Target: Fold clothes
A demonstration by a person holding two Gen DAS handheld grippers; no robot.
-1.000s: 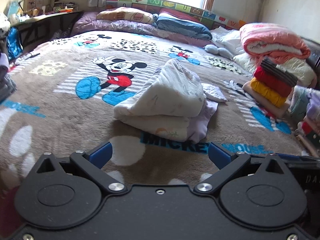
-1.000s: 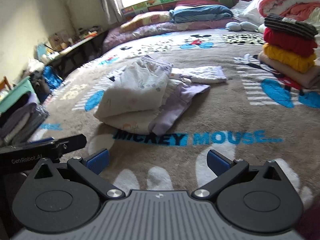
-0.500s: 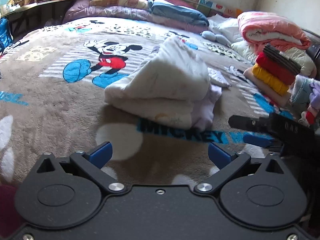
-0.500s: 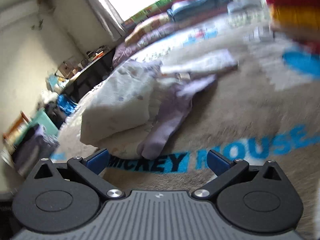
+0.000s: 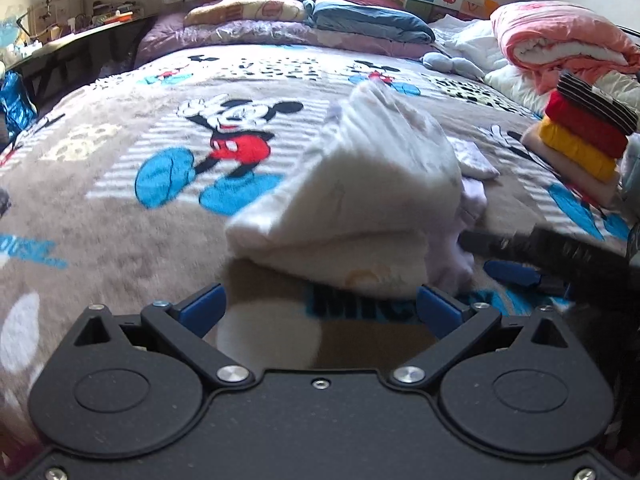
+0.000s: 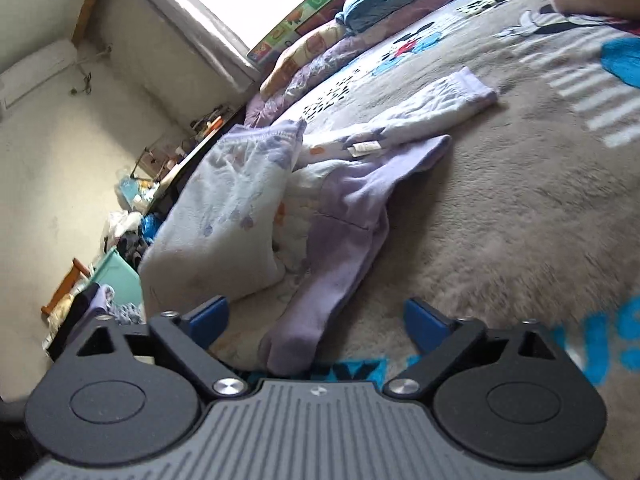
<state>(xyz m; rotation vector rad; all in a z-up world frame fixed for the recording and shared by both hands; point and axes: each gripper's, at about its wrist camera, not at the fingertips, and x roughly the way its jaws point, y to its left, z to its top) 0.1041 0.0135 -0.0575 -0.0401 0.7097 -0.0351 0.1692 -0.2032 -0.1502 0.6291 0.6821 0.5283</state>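
A crumpled white and lavender garment lies heaped on the Mickey Mouse blanket. My left gripper is open, its blue fingertips just short of the heap's near edge. My right gripper is open and tilted, with a lavender sleeve end lying between its fingertips. The garment rises to the left in the right wrist view, and a second sleeve stretches away. The right gripper also shows in the left wrist view, at the heap's right side.
A stack of folded clothes in black, red, yellow and beige stands at the bed's right. A pink quilt and pillows lie at the back. A cluttered shelf runs along the left wall.
Both grippers have moved forward to the heap. The right gripper has tilted and dropped low, so the lavender sleeve end now lies between its fingers. Both stay open.
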